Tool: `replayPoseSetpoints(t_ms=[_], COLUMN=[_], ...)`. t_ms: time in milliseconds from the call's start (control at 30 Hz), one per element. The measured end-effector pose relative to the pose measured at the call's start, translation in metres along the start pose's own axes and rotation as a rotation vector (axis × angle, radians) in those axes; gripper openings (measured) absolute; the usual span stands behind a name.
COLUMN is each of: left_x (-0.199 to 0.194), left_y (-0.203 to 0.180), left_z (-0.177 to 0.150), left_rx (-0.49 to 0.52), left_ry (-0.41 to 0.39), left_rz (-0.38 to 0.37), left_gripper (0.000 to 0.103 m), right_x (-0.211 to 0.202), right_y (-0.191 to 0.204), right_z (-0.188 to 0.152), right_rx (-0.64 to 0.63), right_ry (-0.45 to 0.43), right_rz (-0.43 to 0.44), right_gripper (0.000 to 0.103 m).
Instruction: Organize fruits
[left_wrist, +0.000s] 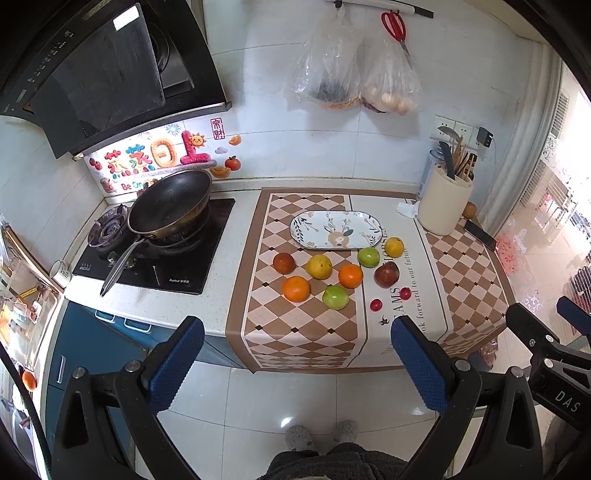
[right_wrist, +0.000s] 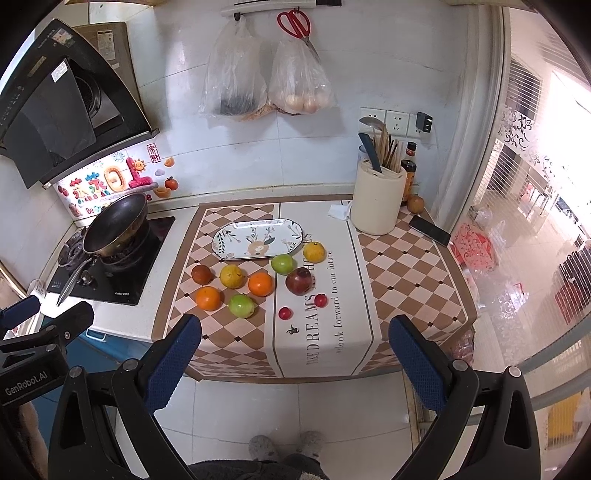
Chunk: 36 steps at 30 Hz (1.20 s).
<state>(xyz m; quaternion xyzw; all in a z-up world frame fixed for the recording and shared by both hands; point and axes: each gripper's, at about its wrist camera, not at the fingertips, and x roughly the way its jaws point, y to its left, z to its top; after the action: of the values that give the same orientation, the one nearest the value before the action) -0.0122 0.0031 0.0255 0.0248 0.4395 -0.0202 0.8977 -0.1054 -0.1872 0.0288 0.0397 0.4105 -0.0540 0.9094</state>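
Nothing sorted yet — the oval white floral ceramic plate (left_wrist: 336, 229) sits bare. All fruit lies loose on the checked mat just in front of it, L to R: brown round fruit (left_wrist: 283, 263), oranges (left_wrist: 296, 288), green apples (left_wrist: 335, 297), dark red pomegranate (prob.) (left_wrist: 386, 274), two small cherry-red fruits (left_wrist: 376, 305). Black wok (left_wrist: 171, 203) left of plate, cream utensil crock (left_wrist: 445, 205) right — neither blocks. Left gripper (left_wrist: 297, 360) and right gripper (right_wrist: 295, 356): jaws wide apart, empty, well short of plate.

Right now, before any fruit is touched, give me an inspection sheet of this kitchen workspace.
Surface: countertop under a checkered mat.
Job's things: empty oval plate; two oranges, two green fruits, two yellow fruits, dark red fruit, brown fruit, two cherry tomatoes, all on the mat.
Clutter: utensil holder, phone, wok.
Grippers: left gripper and right gripper open, empty.
Cables: nothing seen.
Surroundings: hanging bags, scissors.
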Motion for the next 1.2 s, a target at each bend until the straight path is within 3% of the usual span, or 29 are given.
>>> replayPoseSetpoints(t_ms=[1200], left_x=[-0.0002], left_y=[-0.0004], left_z=[-0.0038], left_rx=[-0.002], left_ry=[-0.005], left_rz=[-0.004], left_gripper=[0.103], right_x=[-0.0073], right_y=[0.0006], right_z=[0.0], right_rx=[-0.002], right_ry=[-0.005], right_rz=[-0.002], right_gripper=[0.103])
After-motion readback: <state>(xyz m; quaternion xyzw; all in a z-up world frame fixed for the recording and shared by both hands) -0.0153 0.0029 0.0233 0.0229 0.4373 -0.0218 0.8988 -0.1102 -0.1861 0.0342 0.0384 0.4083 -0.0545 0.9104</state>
